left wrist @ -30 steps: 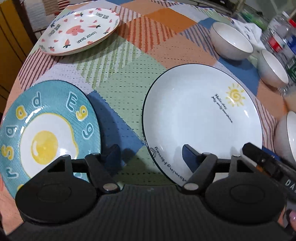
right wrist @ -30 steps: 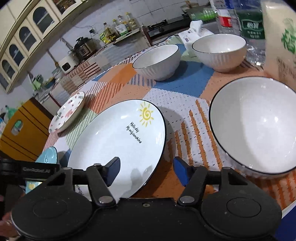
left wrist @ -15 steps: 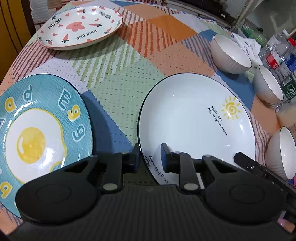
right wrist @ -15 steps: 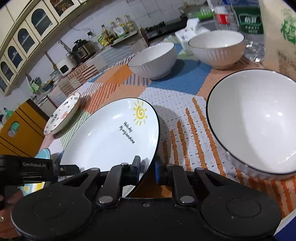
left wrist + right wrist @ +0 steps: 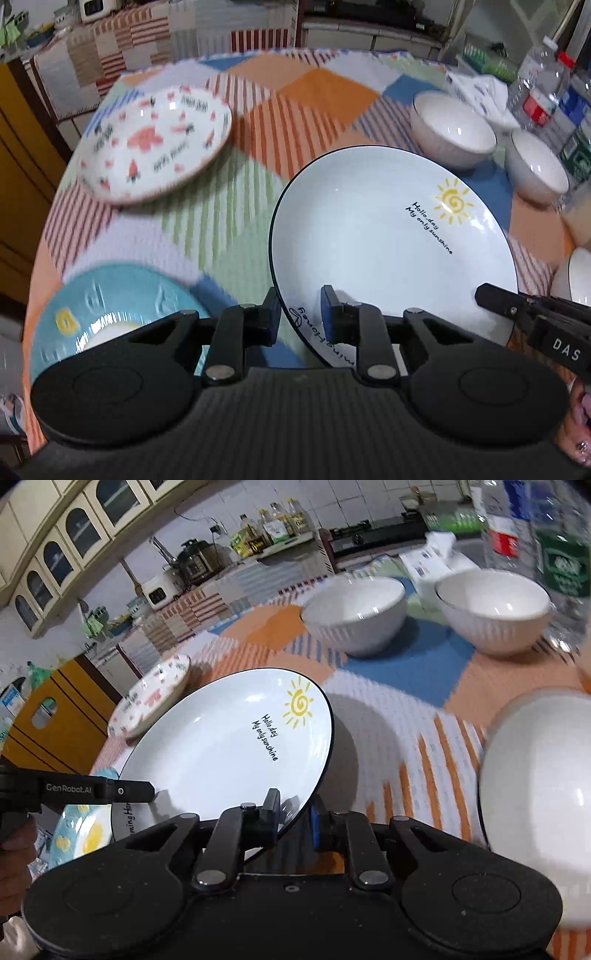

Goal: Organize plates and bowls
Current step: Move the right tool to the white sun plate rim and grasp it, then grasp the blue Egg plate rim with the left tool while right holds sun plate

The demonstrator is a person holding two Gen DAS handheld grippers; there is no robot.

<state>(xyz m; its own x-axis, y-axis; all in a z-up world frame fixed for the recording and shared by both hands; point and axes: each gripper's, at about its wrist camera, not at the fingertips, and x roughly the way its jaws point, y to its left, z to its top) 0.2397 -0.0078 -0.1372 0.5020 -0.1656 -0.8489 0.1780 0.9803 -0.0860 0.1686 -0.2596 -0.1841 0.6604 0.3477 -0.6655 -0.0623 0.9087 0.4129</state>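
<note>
The sun plate (image 5: 384, 243) hangs tilted just above the counter (image 5: 229, 206), its near rim pinched by both the left gripper (image 5: 298, 319) and right gripper (image 5: 293, 821). Uneven lifting could slip it onto the egg plate (image 5: 107, 314).

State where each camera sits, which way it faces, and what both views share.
Left wrist: on the left gripper, looking down across the table; own fingers grip the sun plate; the right gripper intrudes.
Right wrist: on the right gripper, facing the kitchen counter; own fingers clamp the sun plate's rim.
Shared: sun plate, both grippers.
</note>
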